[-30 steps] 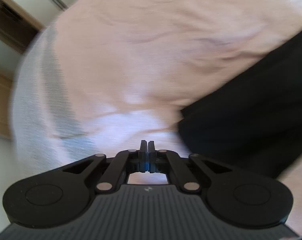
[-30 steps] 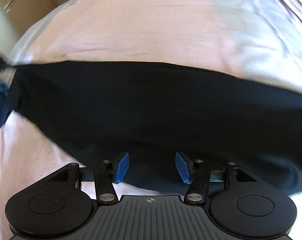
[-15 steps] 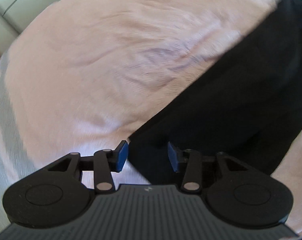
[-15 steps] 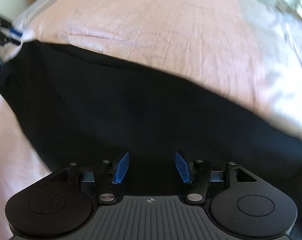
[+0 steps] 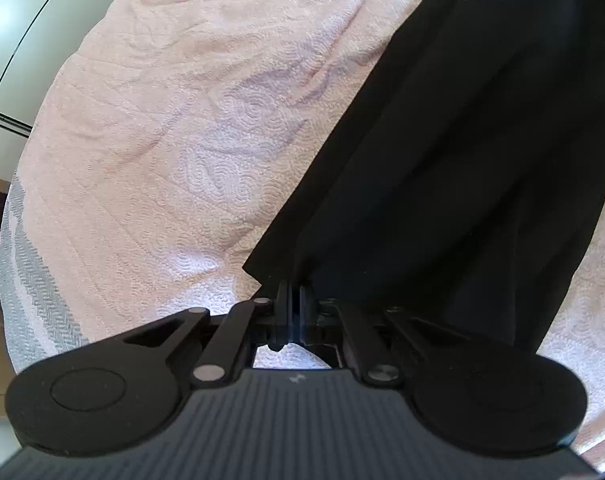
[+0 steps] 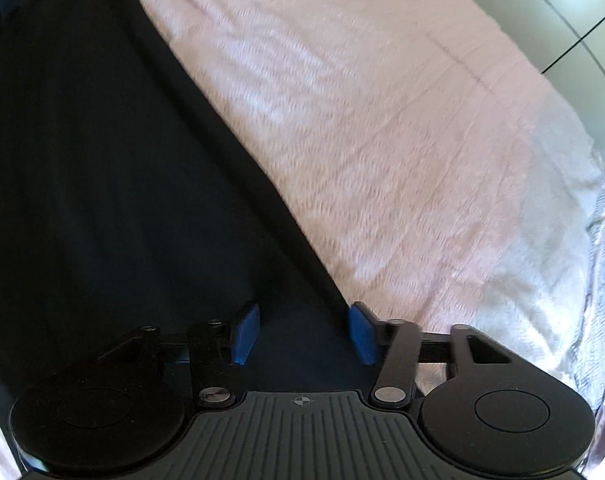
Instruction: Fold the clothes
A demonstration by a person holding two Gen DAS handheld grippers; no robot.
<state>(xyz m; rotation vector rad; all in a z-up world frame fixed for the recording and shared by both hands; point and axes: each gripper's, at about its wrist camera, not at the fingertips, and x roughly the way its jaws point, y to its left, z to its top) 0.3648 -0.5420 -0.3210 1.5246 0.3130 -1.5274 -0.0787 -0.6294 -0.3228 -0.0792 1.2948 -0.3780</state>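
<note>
Where the left gripper (image 5: 292, 304) meets cloth, its fingers are pressed together on the near corner of a black garment (image 5: 462, 160), pinching the hem edge. Gripper held low, pointing forward over the bed. From that corner the garment runs away up and to the right, long axis on a diagonal, lying flat on a pink bedspread (image 5: 182, 120). Grey-white woven blanket (image 5: 34, 280) shows at the bed's left margin; pale cupboard doors (image 5: 22, 20) beyond.

Right gripper (image 6: 300, 332) hovers low over the same black garment (image 6: 102, 180), blue pads (image 6: 246, 334) spread wide, holding nothing; right pad sits at the garment's edge. Here the cloth stretches away to the upper left, pink bedspread (image 6: 382, 120) alongside on the right.
</note>
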